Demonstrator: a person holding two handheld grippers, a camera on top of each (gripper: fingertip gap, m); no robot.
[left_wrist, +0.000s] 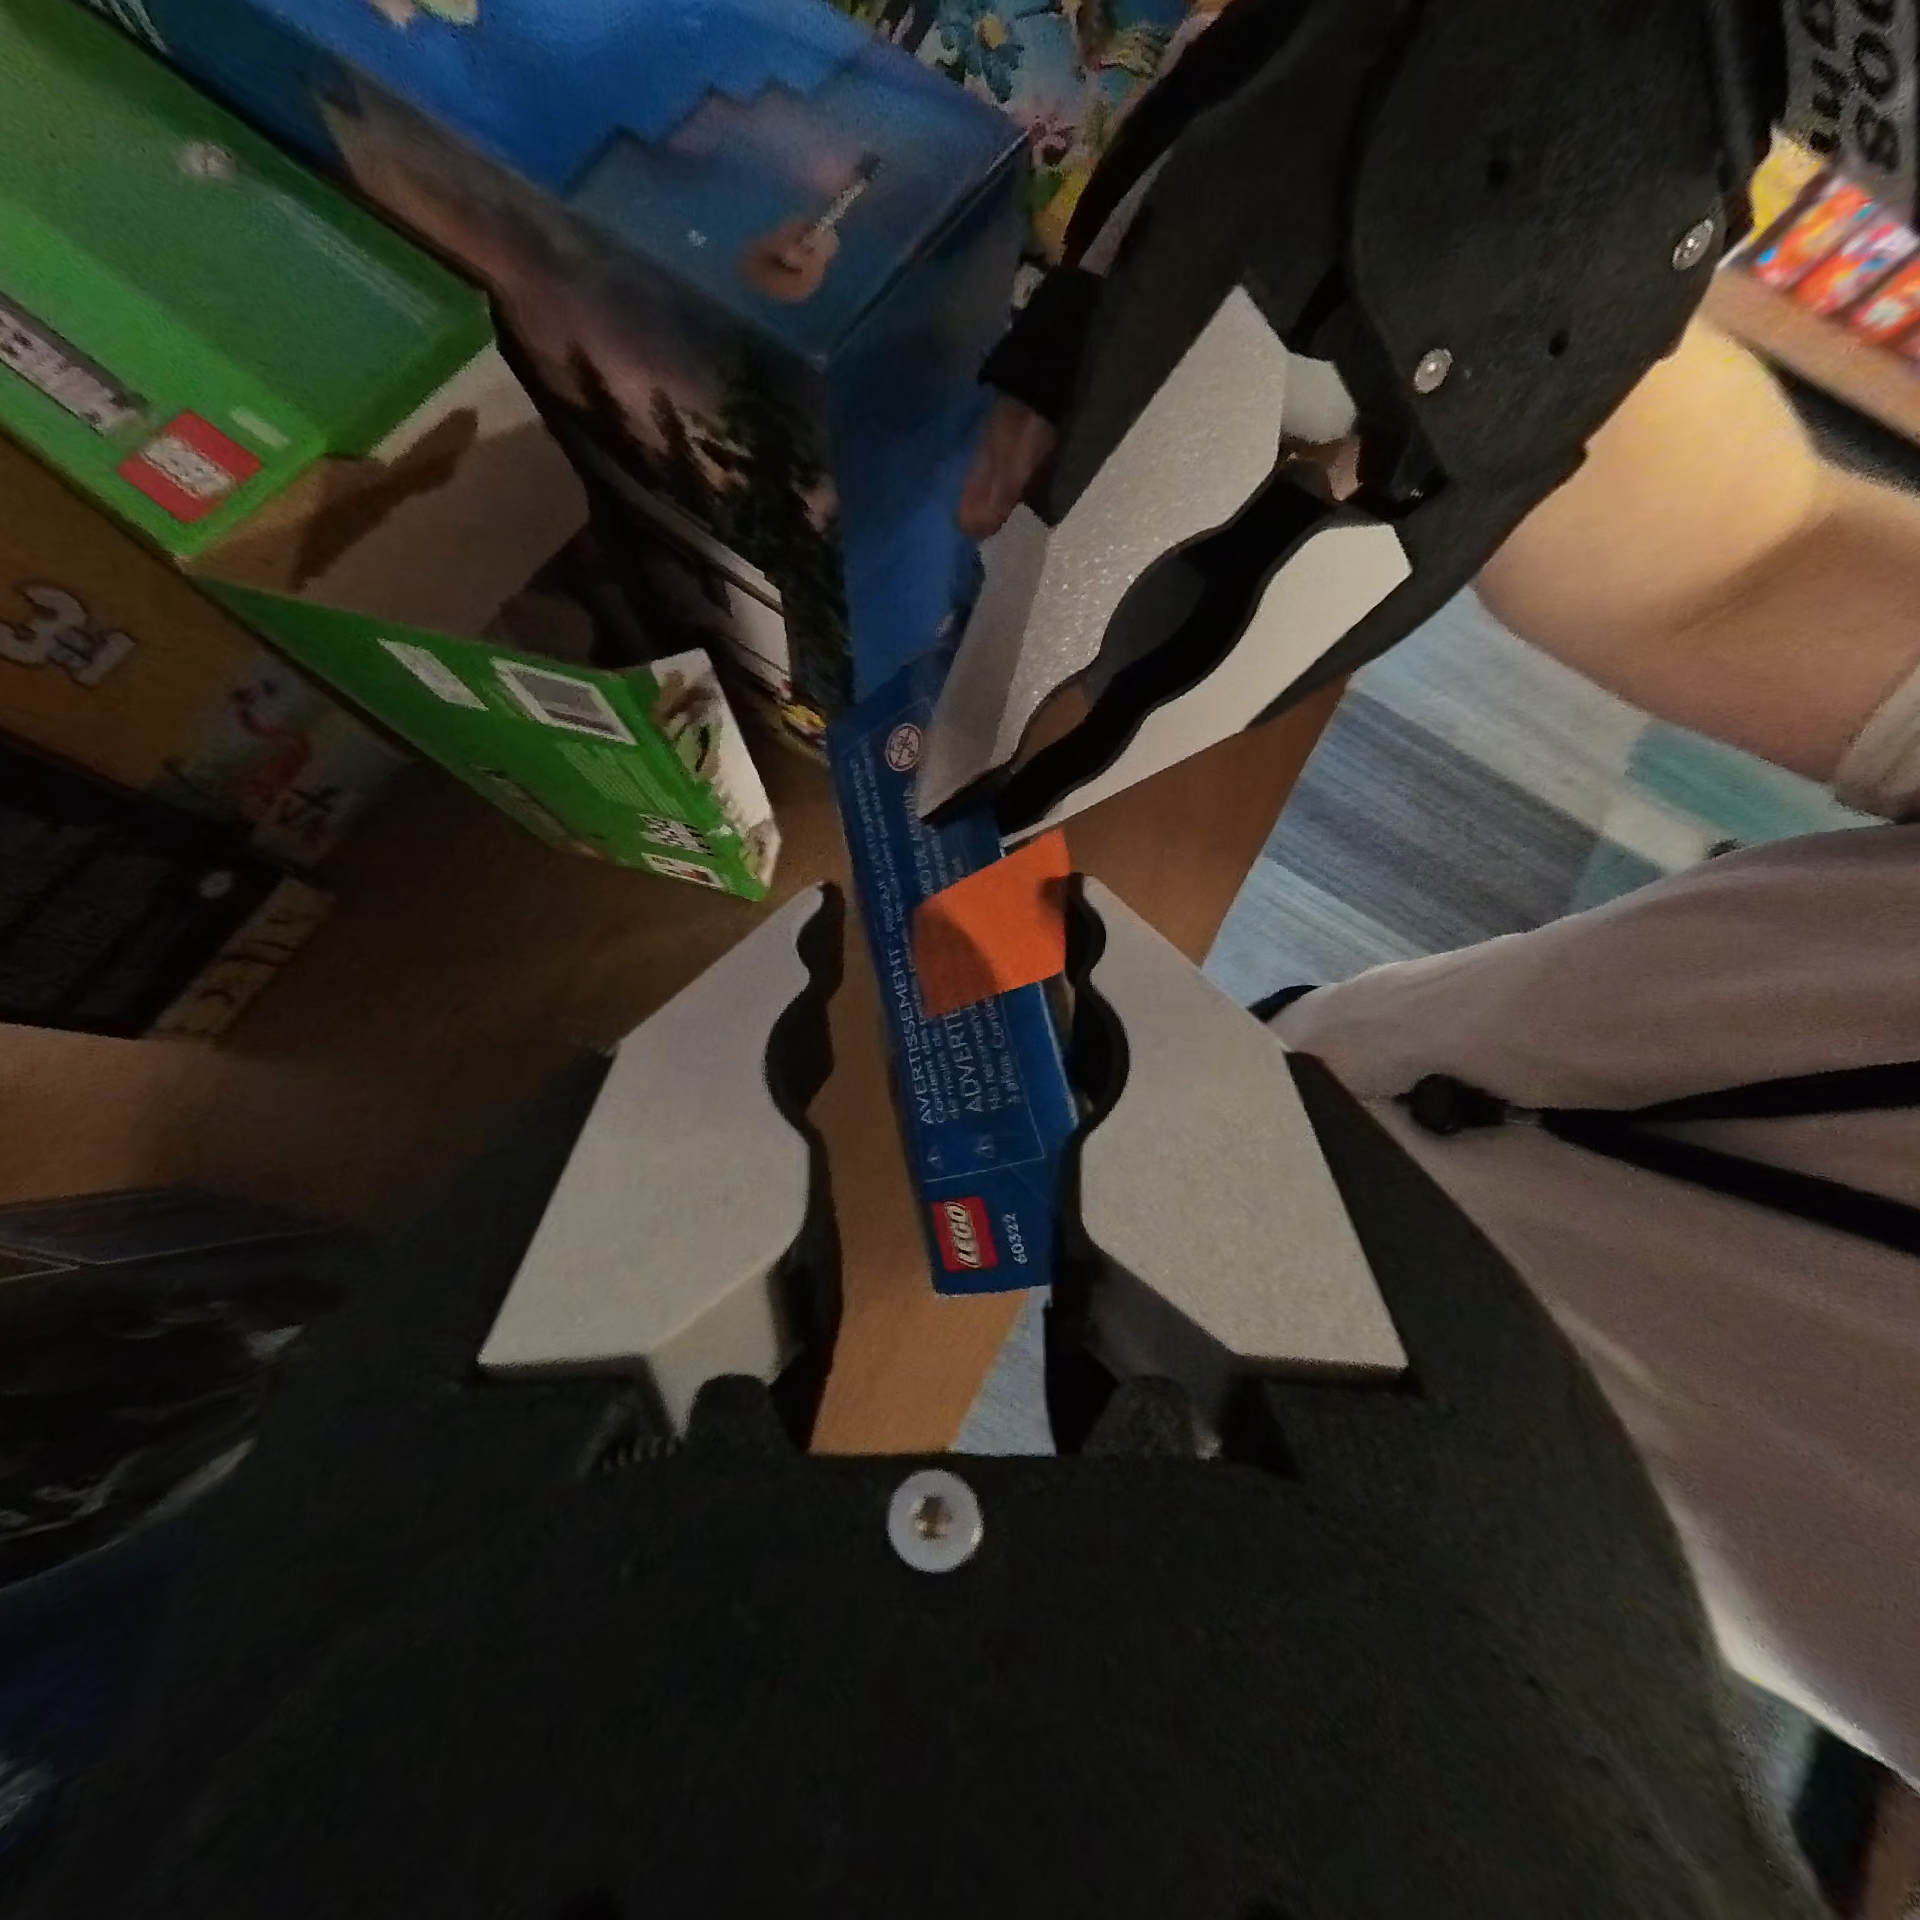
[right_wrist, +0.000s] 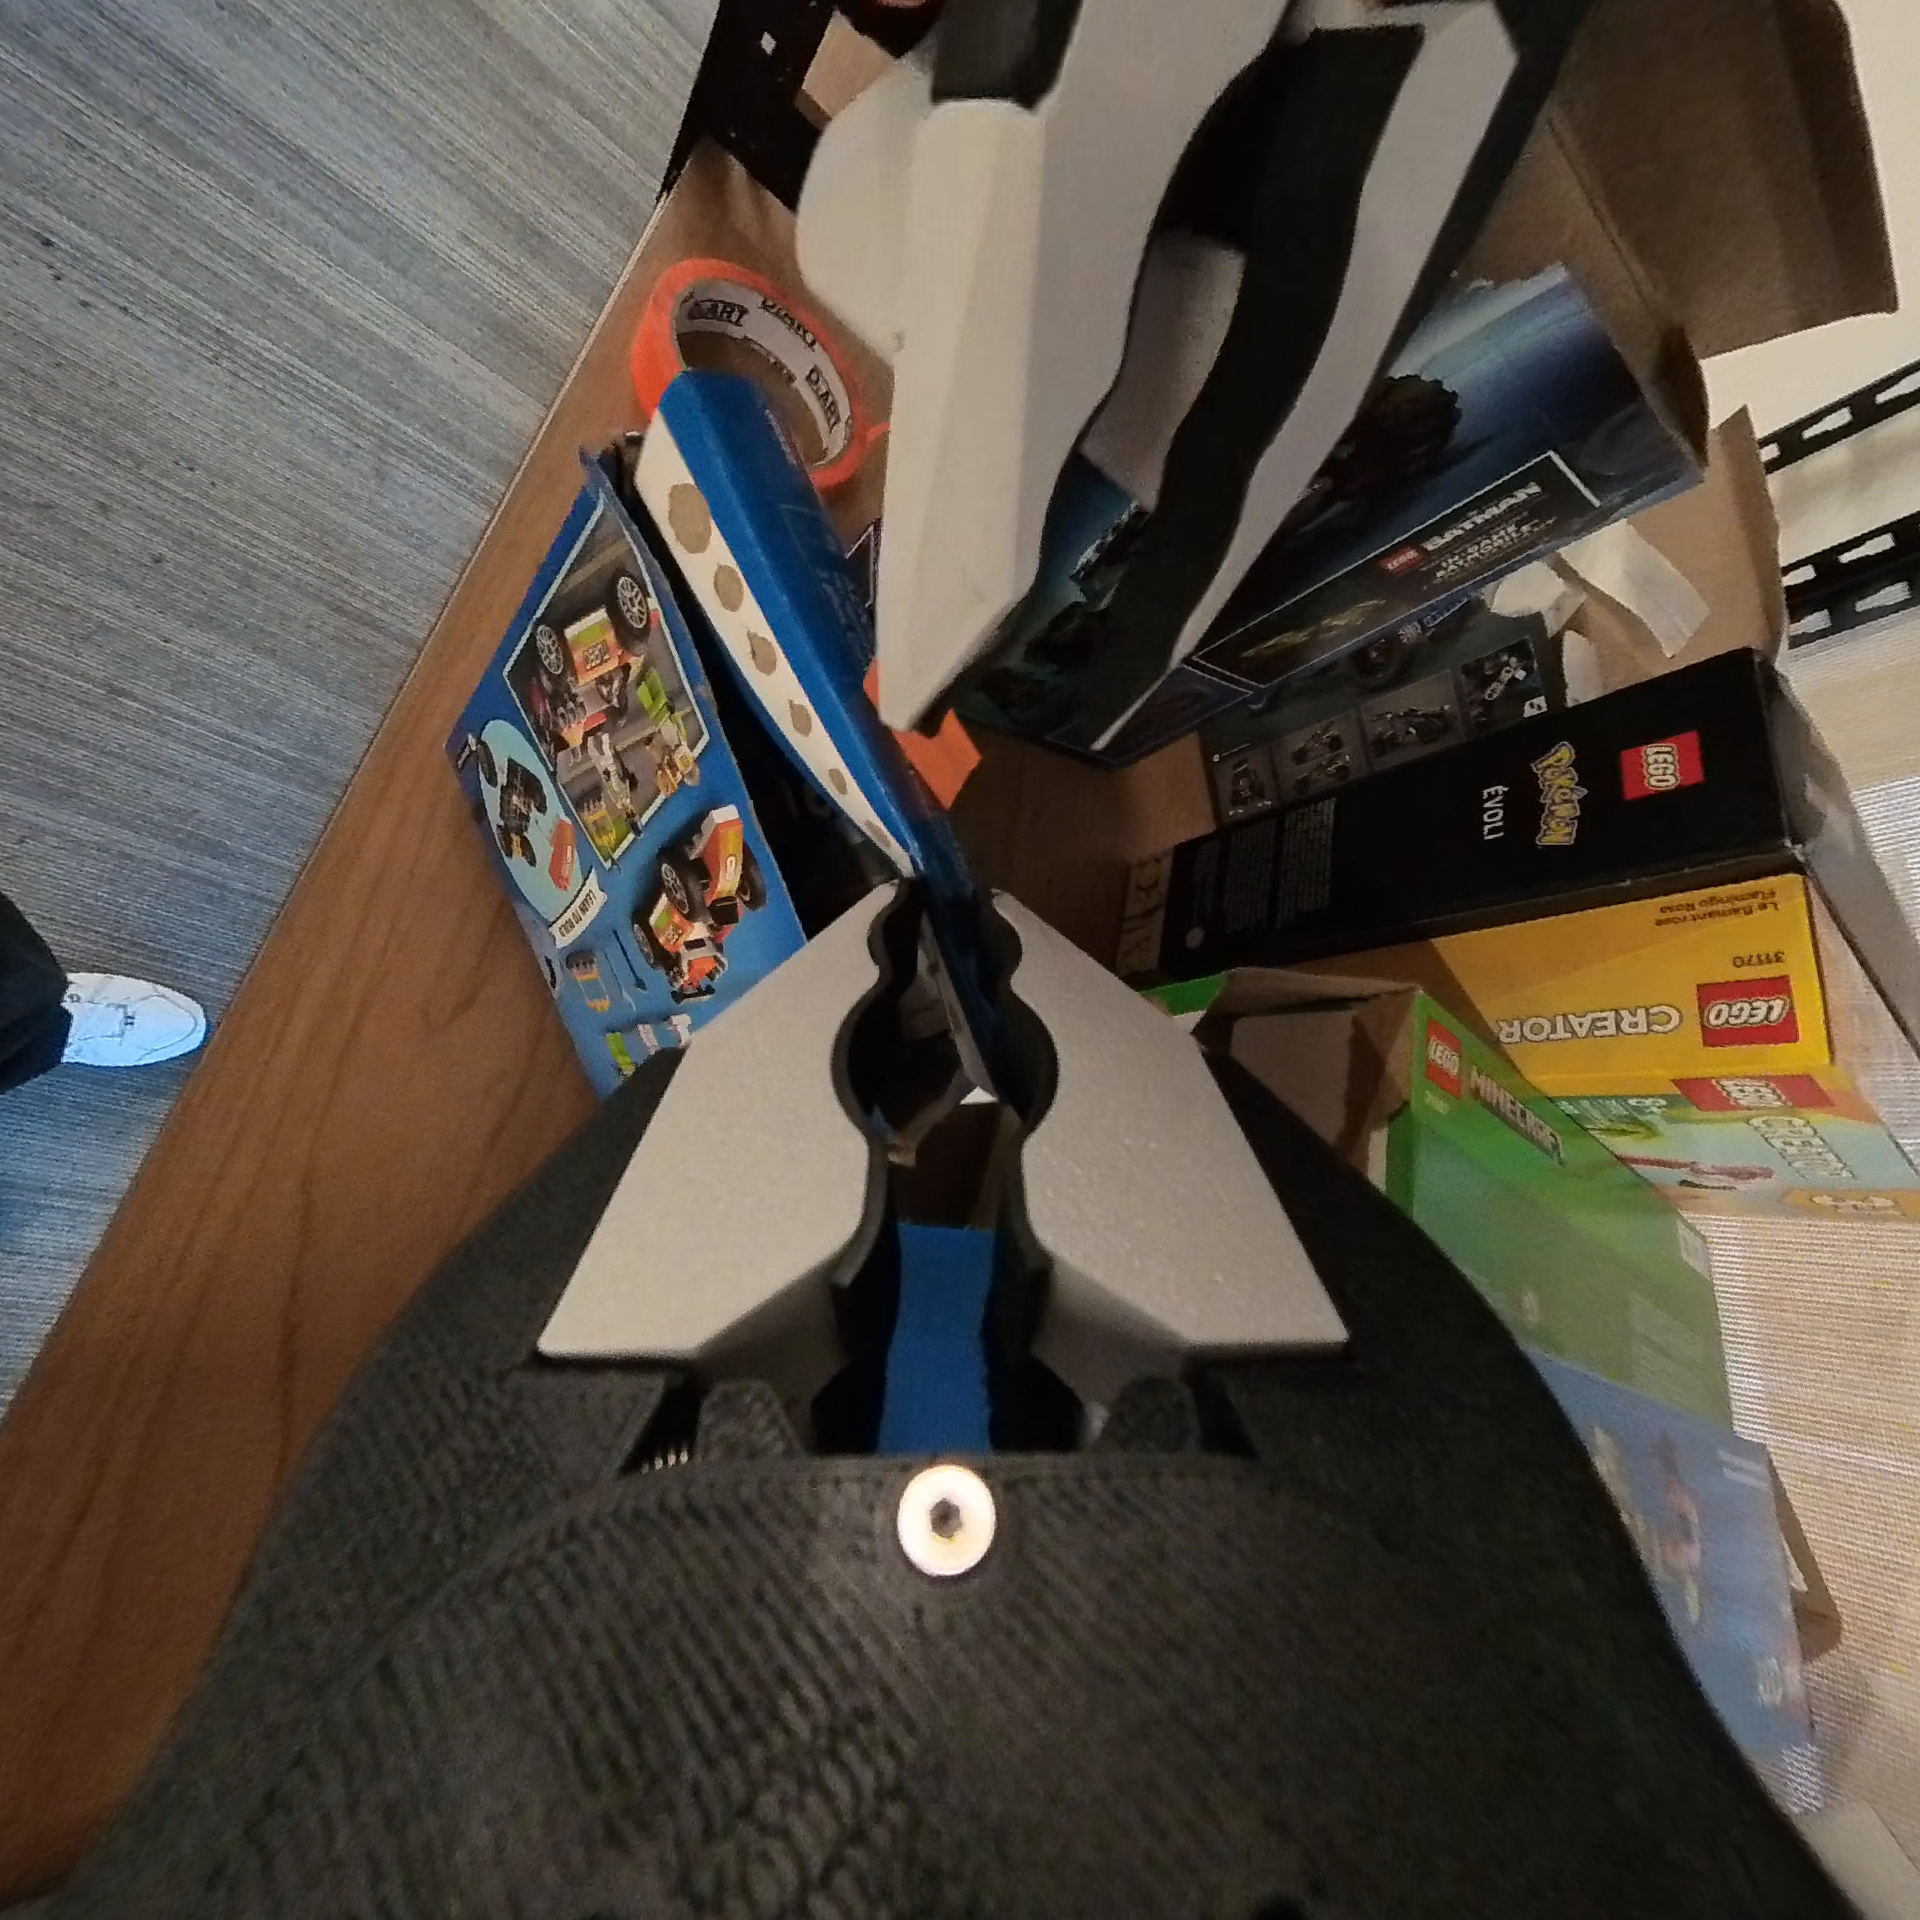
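A blue toy-brick box (right_wrist: 623, 831) stands on the wooden table (right_wrist: 260, 1195) with its long end flap (right_wrist: 769, 582) lifted. My right gripper (right_wrist: 948, 894) is shut on the edge of this flap. In the left wrist view it (left_wrist: 971, 816) comes in from the upper right and pinches the flap (left_wrist: 966, 1091). My left gripper (left_wrist: 954, 894) is open, its fingers on either side of the flap. A piece of orange tape (left_wrist: 992, 925) on the flap touches its right finger. The left gripper (right_wrist: 1008, 717) also shows at the top of the right wrist view, above the tape piece (right_wrist: 940, 764).
A roll of orange tape (right_wrist: 748, 343) lies behind the box. Stacked boxes crowd the right: dark (right_wrist: 1403, 582), black (right_wrist: 1507, 831), yellow (right_wrist: 1621, 997), green (right_wrist: 1538, 1195). Green (left_wrist: 187, 312) and blue (left_wrist: 675, 156) boxes stand at left. Grey carpet (right_wrist: 208, 416) and a person's shoe (right_wrist: 125, 1023) lie past the table edge.
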